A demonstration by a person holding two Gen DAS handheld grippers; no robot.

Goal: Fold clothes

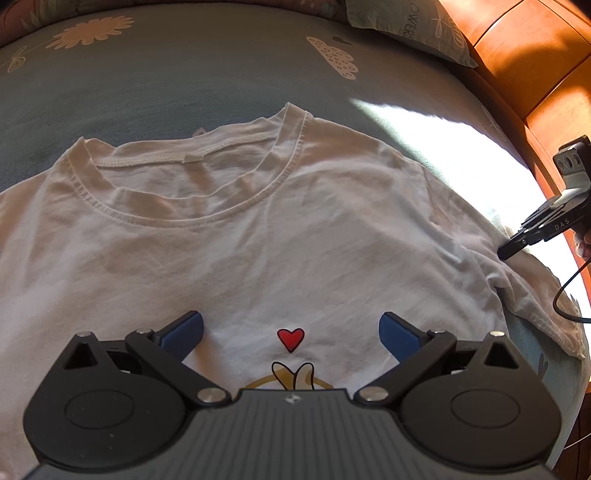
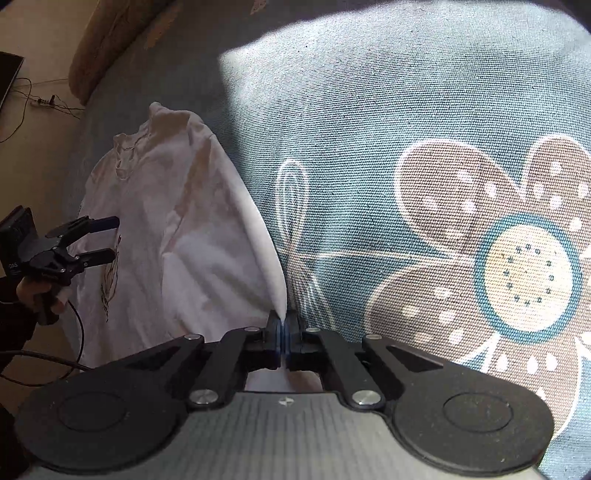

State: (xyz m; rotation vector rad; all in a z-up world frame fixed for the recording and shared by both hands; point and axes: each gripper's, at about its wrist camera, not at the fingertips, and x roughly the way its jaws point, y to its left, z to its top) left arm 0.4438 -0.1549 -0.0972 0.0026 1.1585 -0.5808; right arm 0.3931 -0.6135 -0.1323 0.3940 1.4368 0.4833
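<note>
T-shirt (image 1: 258, 229): red heart print | left tongs (image 1: 291, 332) spread | right tongs (image 2: 282, 332) pinching sleeve | pillow (image 1: 410, 29) "FLOWERS"

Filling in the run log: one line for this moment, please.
step: fold sleeve | right gripper: shut on T-shirt sleeve | left gripper: open above shirt front | surface: bedspread

I see the T-shirt (image 1: 258, 229) as soft white knit cloth, matt and creased, with ribbed stitching at the collar and a glossy printed red heart (image 1: 290, 338). The bedspread (image 2: 369, 129) is coarse woven cloth, matt, with a printed flower pattern. My left tongs (image 1: 291, 332) are matt black plastic with bright metal pivot pins and smooth blue pads (image 1: 184, 330). The bed frame (image 1: 524, 48) is glossy varnished wood.
</note>
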